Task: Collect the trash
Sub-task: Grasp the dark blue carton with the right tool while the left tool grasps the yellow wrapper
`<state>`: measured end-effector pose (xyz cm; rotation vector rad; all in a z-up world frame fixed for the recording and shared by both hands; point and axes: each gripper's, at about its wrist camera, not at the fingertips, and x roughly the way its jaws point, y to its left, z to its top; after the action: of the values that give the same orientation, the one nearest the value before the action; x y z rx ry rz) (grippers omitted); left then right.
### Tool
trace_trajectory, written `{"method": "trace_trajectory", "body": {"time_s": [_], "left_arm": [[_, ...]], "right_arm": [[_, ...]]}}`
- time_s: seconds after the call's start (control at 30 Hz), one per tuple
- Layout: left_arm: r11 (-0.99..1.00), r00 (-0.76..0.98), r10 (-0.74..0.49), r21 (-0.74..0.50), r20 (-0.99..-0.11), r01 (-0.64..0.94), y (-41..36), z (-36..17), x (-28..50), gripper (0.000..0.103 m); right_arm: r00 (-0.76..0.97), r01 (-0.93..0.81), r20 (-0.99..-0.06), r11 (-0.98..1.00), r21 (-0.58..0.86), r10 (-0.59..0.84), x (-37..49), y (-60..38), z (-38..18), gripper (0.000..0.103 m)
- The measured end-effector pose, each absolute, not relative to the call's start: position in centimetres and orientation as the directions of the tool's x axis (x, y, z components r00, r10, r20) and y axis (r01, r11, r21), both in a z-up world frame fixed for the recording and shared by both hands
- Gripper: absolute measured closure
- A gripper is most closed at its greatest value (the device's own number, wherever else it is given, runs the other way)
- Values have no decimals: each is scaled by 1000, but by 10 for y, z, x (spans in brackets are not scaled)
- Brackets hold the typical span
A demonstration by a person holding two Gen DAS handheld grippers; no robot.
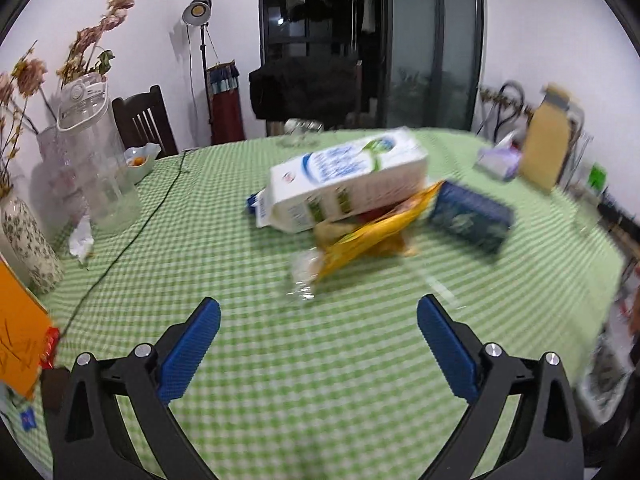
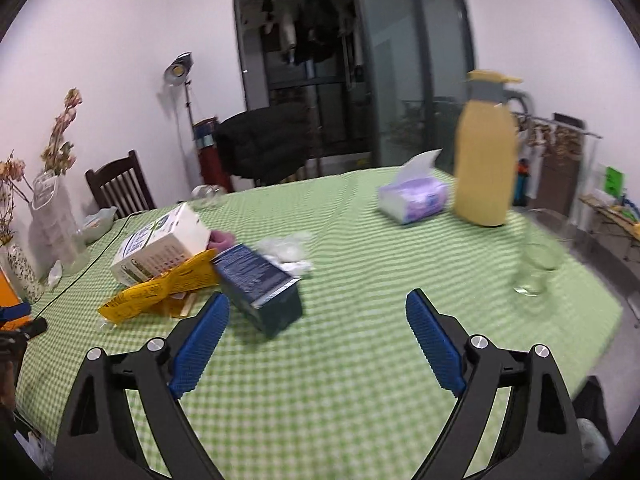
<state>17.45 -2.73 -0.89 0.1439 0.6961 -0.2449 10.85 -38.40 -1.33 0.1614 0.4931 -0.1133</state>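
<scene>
Trash pile [image 1: 352,216]: milk carton [image 1: 344,184] atop yellow bag [image 1: 372,236], dark box [image 2: 260,284] beside; both grippers' fingers [image 1: 444,344] released, empty

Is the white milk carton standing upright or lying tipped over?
Tipped over. The white milk carton lies on its side, slanted, resting on the yellow snack bag.

White milk carton [image 1: 344,184] tilted atop yellow wrapper [image 1: 372,236], dark box [image 1: 470,216] beside

surface [image 2: 360,240]: green-and-white check
carton [image 1: 348,178]: white, blue and green print
bag [image 2: 160,290]: yellow
box [image 2: 260,284]: dark blue
jug [image 2: 484,168]: yellow
tissue pack [image 2: 414,198]: purple and white
</scene>
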Motion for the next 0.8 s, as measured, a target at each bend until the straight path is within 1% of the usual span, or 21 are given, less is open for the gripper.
{"method": "trace_trajectory", "body": {"time_s": [0.07, 0.1, 0.2, 0.37, 0.47, 0.57, 0.6, 0.63, 0.67, 0.7, 0.73, 0.77, 0.8], "left_arm": [[951, 734, -155, 100, -661, 291, -34, -18, 187, 7], [940, 734, -161, 124, -660, 317, -40, -21, 193, 7], [921, 732, -168, 159, -660, 355, -54, -27, 210, 7], [924, 700, -190, 115, -689, 364, -64, -39, 245, 7], [918, 694, -198, 117, -692, 379, -66, -49, 259, 9], [915, 683, -194, 120, -704, 384, -67, -56, 267, 29], [912, 673, -203, 113, -711, 395, -68, -57, 269, 45], [906, 663, -217, 106, -716, 411, -69, -58, 270, 56], [902, 660, -223, 105, -717, 419, -70, -59, 271, 61], [896, 659, -227, 110, -717, 429, -71, -59, 272, 71], [892, 654, -233, 110, -720, 439, -73, -60, 273, 86], [886, 645, -245, 104, -724, 453, -75, -61, 273, 91], [882, 642, -251, 103, -725, 461, -76, -61, 273, 94]], "right_arm": [[864, 127, -501, 982, 140, -40, 128, -380, -25, 17], [847, 115, -531, 983, 143, -22, 142, -379, -37, 17], [815, 93, -580, 987, 135, 3, 163, -374, -54, 17], [788, 66, -615, 992, 111, 17, 184, -368, -71, 17], [777, 55, -630, 995, 88, 12, 199, -366, -74, 17], [773, 45, -634, 997, 66, 7, 212, -363, -76, 17], [771, 41, -637, 998, 57, 4, 218, -361, -76, 17], [770, 38, -638, 998, 50, 3, 223, -360, -77, 17], [770, 33, -638, 998, 47, 5, 227, -359, -78, 17], [768, 24, -640, 999, 48, 12, 232, -358, -79, 17], [765, 15, -643, 999, 51, 21, 237, -357, -81, 17], [762, 8, -647, 998, 55, 29, 243, -356, -82, 17], [760, 4, -649, 998, 58, 34, 246, -357, -83, 17]]}}
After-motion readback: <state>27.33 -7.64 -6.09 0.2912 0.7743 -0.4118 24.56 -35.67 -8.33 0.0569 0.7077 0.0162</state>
